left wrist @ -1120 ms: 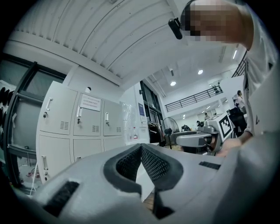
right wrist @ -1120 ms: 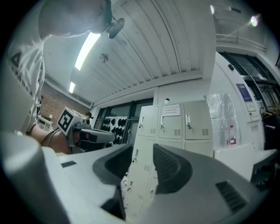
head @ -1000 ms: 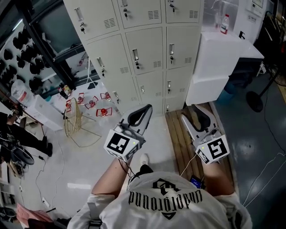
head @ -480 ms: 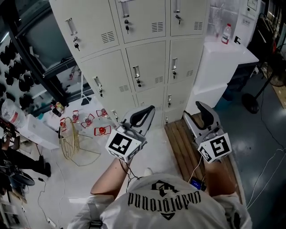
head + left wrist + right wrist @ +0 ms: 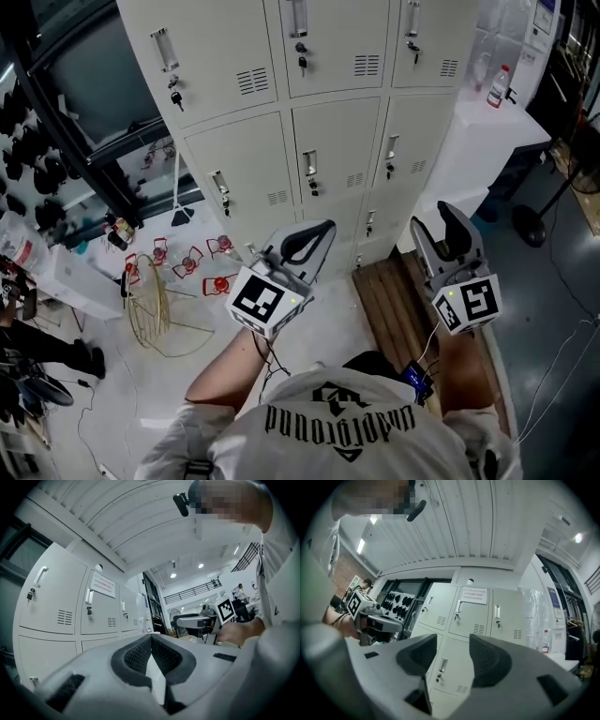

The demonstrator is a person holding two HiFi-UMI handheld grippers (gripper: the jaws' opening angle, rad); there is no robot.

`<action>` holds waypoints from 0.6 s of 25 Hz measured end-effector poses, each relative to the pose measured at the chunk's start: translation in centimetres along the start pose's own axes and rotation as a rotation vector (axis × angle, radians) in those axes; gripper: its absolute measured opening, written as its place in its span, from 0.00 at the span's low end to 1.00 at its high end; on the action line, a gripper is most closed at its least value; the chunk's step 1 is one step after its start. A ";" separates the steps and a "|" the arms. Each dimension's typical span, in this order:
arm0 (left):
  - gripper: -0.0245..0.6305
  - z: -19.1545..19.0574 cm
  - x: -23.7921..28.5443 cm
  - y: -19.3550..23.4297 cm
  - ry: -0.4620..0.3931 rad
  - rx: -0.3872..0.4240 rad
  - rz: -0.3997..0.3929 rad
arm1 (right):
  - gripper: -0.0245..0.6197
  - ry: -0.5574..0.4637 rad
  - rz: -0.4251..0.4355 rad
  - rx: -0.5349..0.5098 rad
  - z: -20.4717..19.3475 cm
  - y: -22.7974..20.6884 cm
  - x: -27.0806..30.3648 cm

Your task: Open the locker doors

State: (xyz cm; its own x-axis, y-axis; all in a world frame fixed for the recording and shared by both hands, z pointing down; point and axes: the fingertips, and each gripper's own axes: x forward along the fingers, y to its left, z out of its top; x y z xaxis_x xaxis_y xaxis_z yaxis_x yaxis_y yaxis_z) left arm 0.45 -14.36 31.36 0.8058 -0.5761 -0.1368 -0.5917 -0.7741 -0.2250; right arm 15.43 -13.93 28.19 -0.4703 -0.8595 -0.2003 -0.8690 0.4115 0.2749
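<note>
Lockers, doors all shut, ahead of both grippers, not touching. R gripper jaws apart, just been opening, empty; upright handle lines up between them. L gripper jaws together. R prob goes first.

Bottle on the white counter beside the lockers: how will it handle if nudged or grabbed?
The bottle is tall and narrow, so a nudge likely tips it. It looks like clear thin plastic: probably light, and squashy under a hard grip. Being round, it may roll once down.
</note>
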 end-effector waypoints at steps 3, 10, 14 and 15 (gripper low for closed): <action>0.05 -0.3 0.9 1.6 -0.003 0.002 0.001 | 0.36 0.002 -0.011 -0.017 -0.2 -1.0 1.7; 0.05 -0.1 5.0 4.6 -0.015 0.044 -0.001 | 0.34 -0.026 -0.033 -0.016 -0.9 -5.3 5.8; 0.05 0.1 8.4 6.9 -0.014 0.080 0.011 | 0.32 -0.043 -0.023 -0.040 -0.9 -8.7 9.0; 0.05 0.3 9.3 7.6 -0.016 0.086 0.016 | 0.32 -0.047 -0.023 -0.044 -0.9 -9.8 9.9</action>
State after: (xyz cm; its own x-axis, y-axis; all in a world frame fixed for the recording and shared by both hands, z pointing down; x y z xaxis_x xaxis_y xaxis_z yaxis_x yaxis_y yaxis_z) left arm 3.50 -25.53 28.12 0.7967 -0.5837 -0.1566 -0.6011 -0.7387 -0.3049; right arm 19.41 -26.73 24.36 -0.4581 -0.8527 -0.2510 -0.8725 0.3773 0.3104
